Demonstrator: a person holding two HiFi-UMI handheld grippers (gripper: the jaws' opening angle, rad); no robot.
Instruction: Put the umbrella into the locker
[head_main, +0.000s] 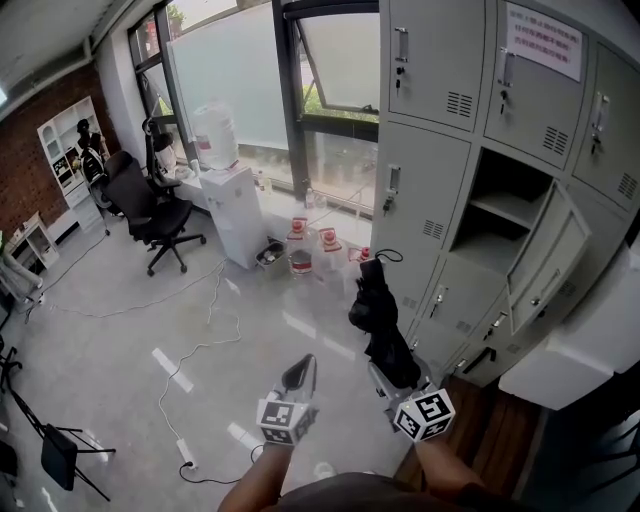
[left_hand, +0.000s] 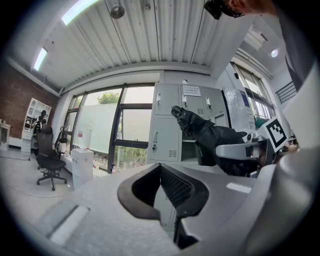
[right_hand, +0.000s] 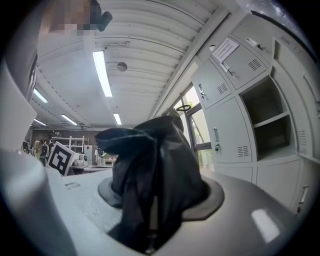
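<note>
The lower end of the black folded umbrella (head_main: 381, 318) is hidden inside the right claw (head_main: 392, 372), which is closed on it; the cloth fills the gap between the jaws, so its handle cannot be made out. The umbrella stands up from the claw in the air, in front of the grey locker (head_main: 430, 60) and outside it. The left claw (head_main: 299, 377) holds nothing, and its jaws meet at the tips. Both arms of the person are cut off at the lower edge of the head view.

One compartment (head_main: 505, 185) of the locker is open, with its door (head_main: 545, 262) swung out. Inside it a shelf (head_main: 510, 207) is visible, and the back part is in shadow. The print on the notice (head_main: 543, 38) on an upper door is too small to read. What is in the small pots (head_main: 298, 228) on the floor (head_main: 120, 340) cannot be told.
</note>
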